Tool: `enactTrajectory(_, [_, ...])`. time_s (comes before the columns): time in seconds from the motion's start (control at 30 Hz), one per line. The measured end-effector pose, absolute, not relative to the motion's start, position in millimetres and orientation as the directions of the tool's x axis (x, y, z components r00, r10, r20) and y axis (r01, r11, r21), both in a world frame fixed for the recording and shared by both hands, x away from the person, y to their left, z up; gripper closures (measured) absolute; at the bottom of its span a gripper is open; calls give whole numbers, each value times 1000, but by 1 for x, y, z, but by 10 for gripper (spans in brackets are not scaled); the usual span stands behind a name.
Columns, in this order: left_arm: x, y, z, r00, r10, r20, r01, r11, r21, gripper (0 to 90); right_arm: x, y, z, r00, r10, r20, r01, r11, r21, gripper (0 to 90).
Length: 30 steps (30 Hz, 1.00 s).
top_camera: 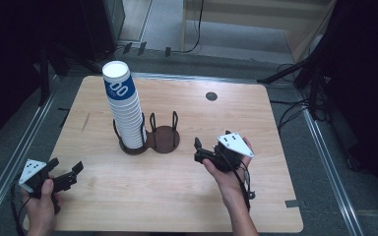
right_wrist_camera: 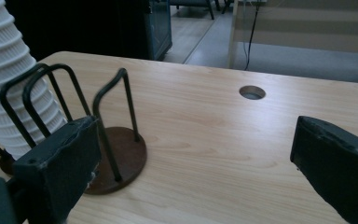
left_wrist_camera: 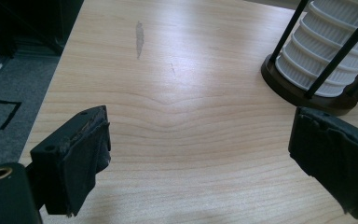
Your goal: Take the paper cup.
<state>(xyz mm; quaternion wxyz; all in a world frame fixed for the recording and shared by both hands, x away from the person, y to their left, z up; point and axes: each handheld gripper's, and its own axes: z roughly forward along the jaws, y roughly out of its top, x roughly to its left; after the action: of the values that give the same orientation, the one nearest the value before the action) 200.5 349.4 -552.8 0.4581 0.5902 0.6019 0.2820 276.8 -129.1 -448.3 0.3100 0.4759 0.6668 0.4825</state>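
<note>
Pale wood grain covers the counter (top_camera: 177, 196) in the high view. A tall stack of white paper cups (top_camera: 123, 105) stands upright, mouths down, its long axis vertical and leaning a little toward eleven o'clock. The top cup carries a blue band with large white figures that read like "00"; the smaller print under them is too small to read. The stack sits in the left ring of a dark brown two-ring cup holder (top_camera: 150, 135) with thin black wire hoops, near the counter's middle; the right ring is bare. A round cable hole (top_camera: 211, 96) lies toward one o'clock from the holder. The left gripper (top_camera: 69, 172) hovers at the counter's seven o'clock corner, jaws spread, held in a hand (top_camera: 42, 209). The right gripper (top_camera: 199, 150) sits at four o'clock from the holder, aimed toward the holder; its jaws are hard to judge here.

In the left gripper view, the left gripper (left_wrist_camera: 198, 154) is spread wide over bare wood. The ribbed cups (left_wrist_camera: 326, 51) rise at two o'clock behind black wires. A grey smear (left_wrist_camera: 139, 39) marks the wood at eleven o'clock.

In the right gripper view, the right gripper (right_wrist_camera: 191, 163) is spread wide, nothing between its jaws. The holder (right_wrist_camera: 121, 156) stands at nine o'clock, the cups (right_wrist_camera: 9, 79) behind it, the cable hole (right_wrist_camera: 252, 92) at one o'clock.
</note>
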Motion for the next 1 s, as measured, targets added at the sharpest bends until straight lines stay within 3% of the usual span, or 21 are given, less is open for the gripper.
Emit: enactTrajectory(1.0, [203, 348, -553, 125, 970, -208, 459, 129, 879, 67, 297, -32, -416, -487, 873, 32, 296, 130, 946, 17])
